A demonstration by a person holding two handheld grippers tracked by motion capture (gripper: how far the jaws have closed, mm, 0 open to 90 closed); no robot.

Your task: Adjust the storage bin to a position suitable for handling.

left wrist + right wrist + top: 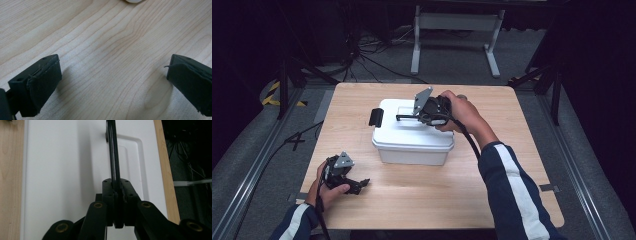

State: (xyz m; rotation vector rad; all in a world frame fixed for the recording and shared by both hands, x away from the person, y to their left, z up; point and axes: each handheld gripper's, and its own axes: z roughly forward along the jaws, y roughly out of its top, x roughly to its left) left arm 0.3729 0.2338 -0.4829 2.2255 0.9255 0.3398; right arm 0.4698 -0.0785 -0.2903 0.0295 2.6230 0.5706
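Overhead, wooden table (422, 200), grey floor (247, 165), right gripper (116, 192) fingers clamped on box handle (113, 157), left gripper (112, 82) fingers wide, empty.

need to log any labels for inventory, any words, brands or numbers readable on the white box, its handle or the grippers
None: no readable text on the white box, its black handle, the black side latch, the left gripper, the right gripper or the wooden table.

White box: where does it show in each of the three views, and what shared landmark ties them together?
High view: white box at the centre of the wooden table.
Left gripper view: white sliver at the top edge, right of middle.
Right gripper view: its lid spans the middle.
Shared landmark: the wooden table.
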